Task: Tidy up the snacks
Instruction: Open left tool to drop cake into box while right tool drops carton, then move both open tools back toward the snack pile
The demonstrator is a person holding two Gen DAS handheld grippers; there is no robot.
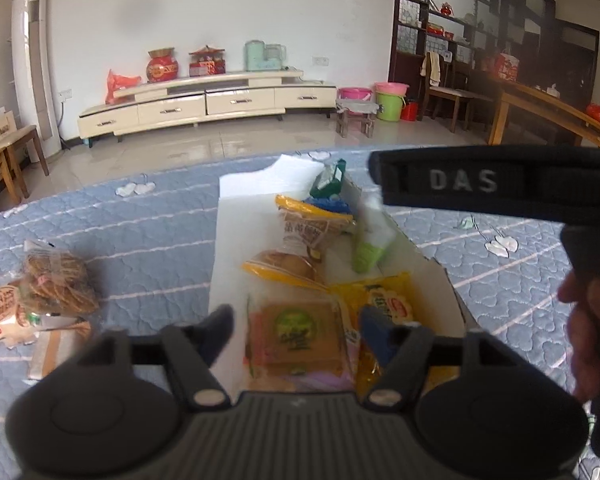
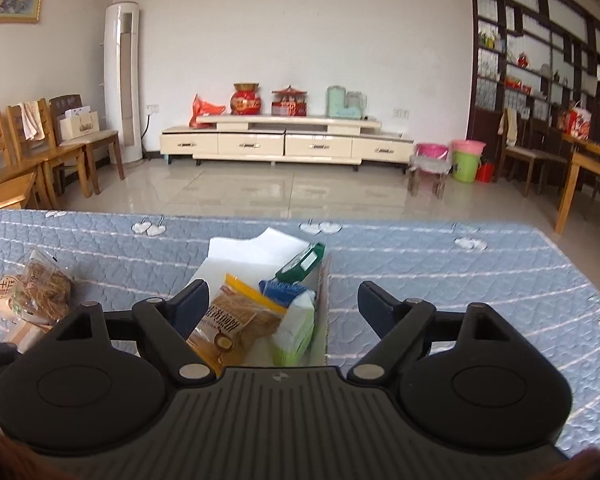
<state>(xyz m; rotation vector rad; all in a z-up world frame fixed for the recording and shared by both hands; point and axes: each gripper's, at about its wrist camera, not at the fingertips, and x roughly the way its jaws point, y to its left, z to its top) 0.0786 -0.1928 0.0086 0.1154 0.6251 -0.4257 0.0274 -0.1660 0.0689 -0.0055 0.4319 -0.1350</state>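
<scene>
Now both my grippers, left gripper [image 1: 296, 322] and right gripper [image 2: 284, 300], stand wide and empty over the box [image 1: 440, 276]. Next I should fetch the cracker bag [image 1: 54, 280], pinching its loose edge gently.

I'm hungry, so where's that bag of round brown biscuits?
The bag of round brown biscuits lies on the blue quilt, outside and left of the white box, in both views.

both wrist views look forward and down, close over the same snack box [image 1: 228, 240] [image 2: 220, 252].
</scene>
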